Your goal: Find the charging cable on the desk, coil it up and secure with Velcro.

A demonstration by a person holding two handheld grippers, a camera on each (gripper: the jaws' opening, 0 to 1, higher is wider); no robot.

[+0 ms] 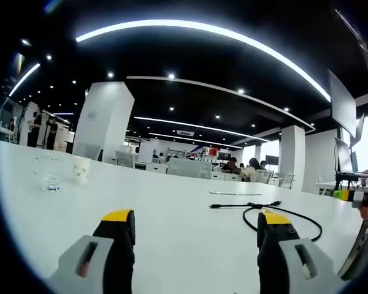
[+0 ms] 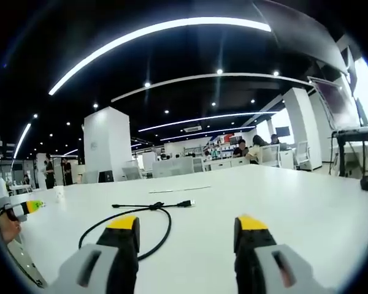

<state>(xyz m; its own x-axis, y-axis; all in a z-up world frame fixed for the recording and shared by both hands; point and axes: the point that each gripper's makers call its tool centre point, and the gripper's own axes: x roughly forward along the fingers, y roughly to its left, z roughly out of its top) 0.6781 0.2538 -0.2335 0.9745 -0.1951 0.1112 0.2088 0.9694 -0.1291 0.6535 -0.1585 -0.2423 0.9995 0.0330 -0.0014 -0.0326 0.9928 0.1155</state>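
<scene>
The fingers of the left gripper stood apart above the white worktop, holding nothing; those of the right gripper were likewise spread and empty. The black charging cable lay loose on the worktop just beyond both, partly looped. A clear glass stood farther off to the left.

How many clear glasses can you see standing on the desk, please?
1: the glass stands at the far left of the desk in the left gripper view, next to a small white object. Others may be out of view.
</scene>
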